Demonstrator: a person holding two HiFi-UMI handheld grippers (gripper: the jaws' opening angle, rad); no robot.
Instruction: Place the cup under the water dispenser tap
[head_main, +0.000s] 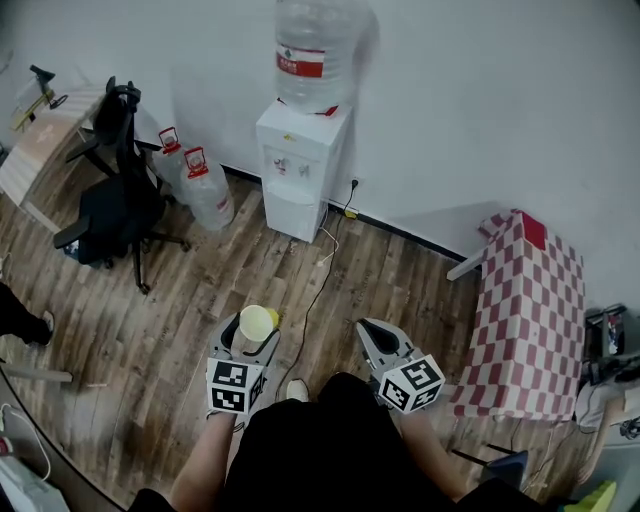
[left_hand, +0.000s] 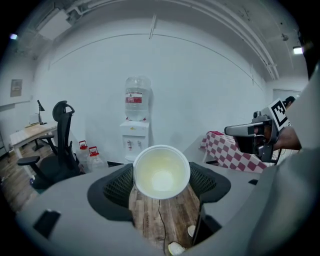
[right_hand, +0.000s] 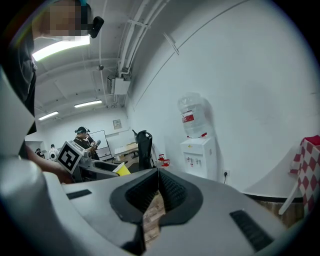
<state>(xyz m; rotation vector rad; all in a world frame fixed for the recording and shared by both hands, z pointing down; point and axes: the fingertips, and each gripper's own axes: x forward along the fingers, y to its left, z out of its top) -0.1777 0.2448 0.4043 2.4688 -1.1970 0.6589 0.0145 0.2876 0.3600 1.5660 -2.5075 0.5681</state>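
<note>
Wooden floor (head_main: 190, 300); white dispenser (head_main: 300, 165) against white wall (head_main: 480, 100).

Quantity 1: water dispenser (head_main: 297, 170), upper centre, with one top bottle (head_main: 315, 50) mounted. Quantity 2: bottles on the floor left of it, first spare bottle (head_main: 208, 192) and second spare bottle (head_main: 170, 155). Quantity 1 each: office chair (head_main: 115, 205), left; checkered table (head_main: 525, 320), right; cup (head_main: 257, 322), lower centre. Quantity 2: left gripper (head_main: 250, 335), right gripper (head_main: 372, 332).

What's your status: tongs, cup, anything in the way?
Left tongs shut on cup; right tongs shut, empty. Cup not yet at dispenser. Cable on floor ahead.
</note>
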